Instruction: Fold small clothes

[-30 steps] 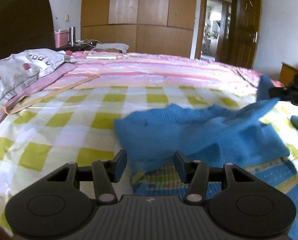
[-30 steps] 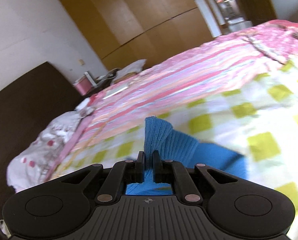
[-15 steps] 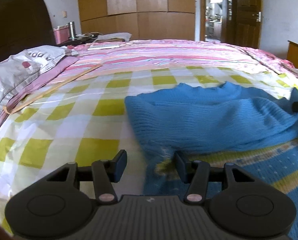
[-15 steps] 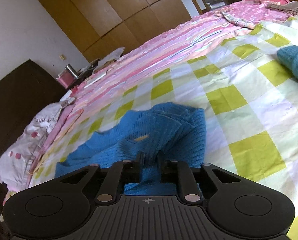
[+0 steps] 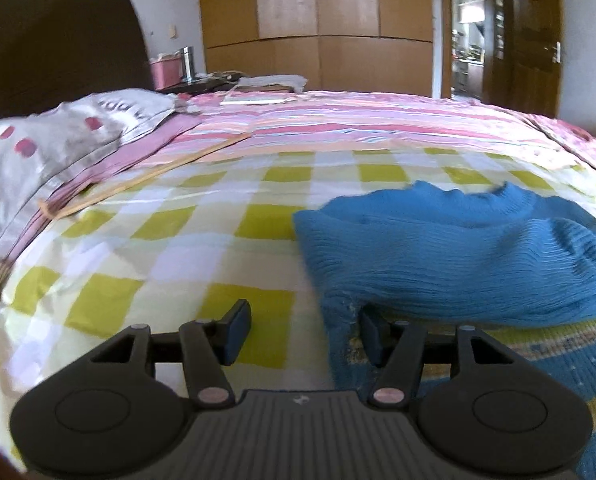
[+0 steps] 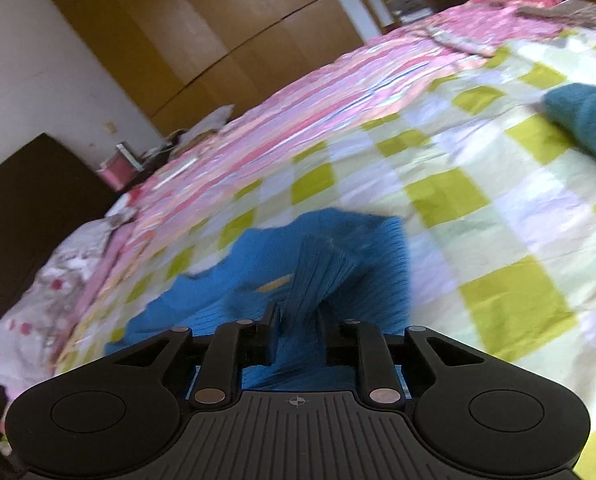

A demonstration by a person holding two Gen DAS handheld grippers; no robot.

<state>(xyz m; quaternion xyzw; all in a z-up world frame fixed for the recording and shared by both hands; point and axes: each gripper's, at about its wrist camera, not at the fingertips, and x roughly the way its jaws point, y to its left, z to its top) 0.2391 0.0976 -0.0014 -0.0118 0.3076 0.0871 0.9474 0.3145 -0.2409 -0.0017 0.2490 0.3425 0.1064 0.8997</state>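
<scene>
Blue ribbed knit sweater (image 5: 450, 256) lies on the bed's yellow-and-white checked sheet (image 5: 145, 264), its upper half doubled forward so a fold edge runs across the near side; a striped knit band shows beneath that edge in the left wrist view. Landmark for all that follows: this sweater.

Left gripper (image 5: 304, 332): fingers released, standing wide apart, and they have just been opening. The sweater's left-hand edge, a loose flap, lies between them but neither pad presses on it; the right finger sits just under the fold edge, the left finger over bare sheet beside the sweater.

Right gripper (image 6: 295, 334): a bunched ridge of the sweater's knit rises between the fingers. They have just been closing a little, yet a gap shows on either side of the cloth in this blurred frame, so I read the pinch as slack, not clenched.

Beyond the sweater: pink striped bedcover (image 5: 358, 128). To its right, a teal knit garment (image 6: 590, 120), well apart.

Step in hand, as I judge it: the first fold has been laid down and both grippers are letting go. Next move likely calls for drawing clear without dragging the knit, then regrasping a side edge or sleeve to fold inward. Ribbed knit is soft and may snag on the pads.
</scene>
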